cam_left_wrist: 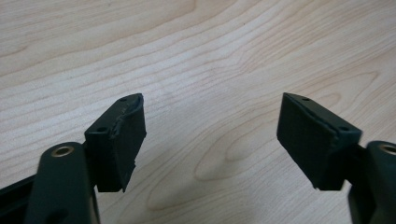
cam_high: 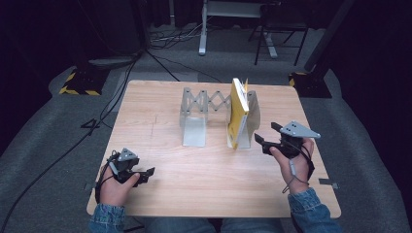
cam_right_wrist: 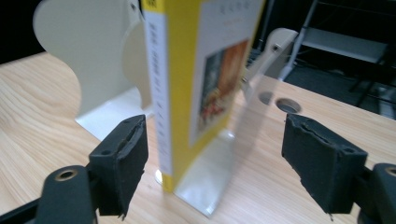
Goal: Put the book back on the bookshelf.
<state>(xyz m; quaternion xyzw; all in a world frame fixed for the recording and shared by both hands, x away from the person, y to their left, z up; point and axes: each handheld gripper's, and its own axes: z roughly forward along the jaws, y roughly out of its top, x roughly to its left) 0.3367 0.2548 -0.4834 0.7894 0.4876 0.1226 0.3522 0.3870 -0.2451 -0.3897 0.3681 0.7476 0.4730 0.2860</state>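
Observation:
A yellow book [cam_high: 238, 114] stands upright on its edge in a grey expanding book rack [cam_high: 194, 131] at the middle of the wooden table [cam_high: 204, 179]. It leans against the rack's right end plate. My right gripper [cam_high: 267, 132] hovers just right of the book, jaws open, nothing between them. In the right gripper view the book [cam_right_wrist: 182, 70] with its white spine rises ahead of the right gripper [cam_right_wrist: 215, 144], beyond the pads and not touching them. My left gripper [cam_high: 145, 175] rests near the table's front left. The left gripper [cam_left_wrist: 210, 135] stands open over bare wood.
The rack's left plate [cam_right_wrist: 79, 56] and right plate [cam_right_wrist: 275, 46] flank the book. Behind the table, on a grey floor, lie cables [cam_high: 160, 53] and stand legs [cam_high: 204, 34]. Two round holes [cam_right_wrist: 280, 102] show in the tabletop.

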